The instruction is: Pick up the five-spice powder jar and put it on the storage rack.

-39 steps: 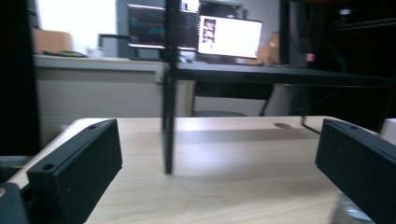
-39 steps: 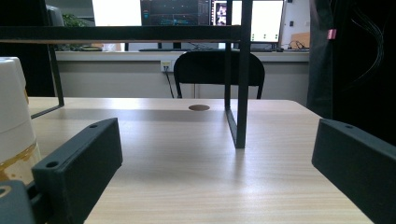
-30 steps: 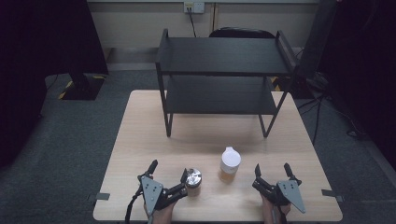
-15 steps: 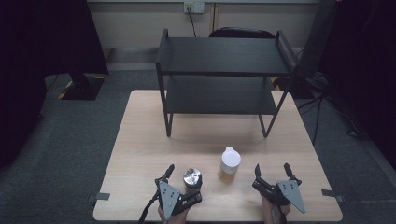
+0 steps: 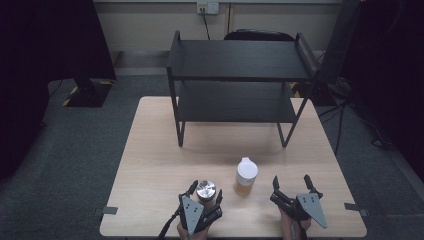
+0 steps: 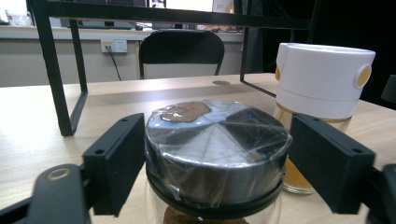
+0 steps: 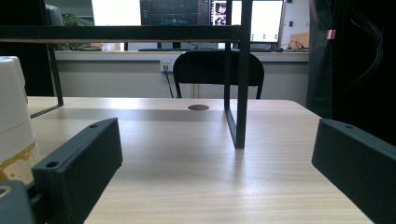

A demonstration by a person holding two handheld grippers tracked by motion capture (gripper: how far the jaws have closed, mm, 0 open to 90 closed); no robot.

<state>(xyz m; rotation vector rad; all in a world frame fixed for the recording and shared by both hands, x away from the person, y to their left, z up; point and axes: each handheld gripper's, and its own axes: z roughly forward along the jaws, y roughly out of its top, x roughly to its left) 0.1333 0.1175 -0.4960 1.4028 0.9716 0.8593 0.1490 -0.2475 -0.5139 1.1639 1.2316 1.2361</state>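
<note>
Steel-lidded jar (image 6: pixel 215 154) upright — between spread left hand-held gripper (image 5: pixel 205 195) jaws.

High view looks down; both gripper views sit low, facing forward, sharing the black two-tier metal shelf (image 5: pixel 240 82)

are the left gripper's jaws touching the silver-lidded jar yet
Apart. The left gripper view shows the left gripper open around the jar, with a gap between each jaw and the lid.

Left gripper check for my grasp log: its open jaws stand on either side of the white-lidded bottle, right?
Not quite. The left gripper has its open jaws on either side of the silver-lidded jar, as the left gripper view shows; the white-lidded bottle stands beside it.
</note>
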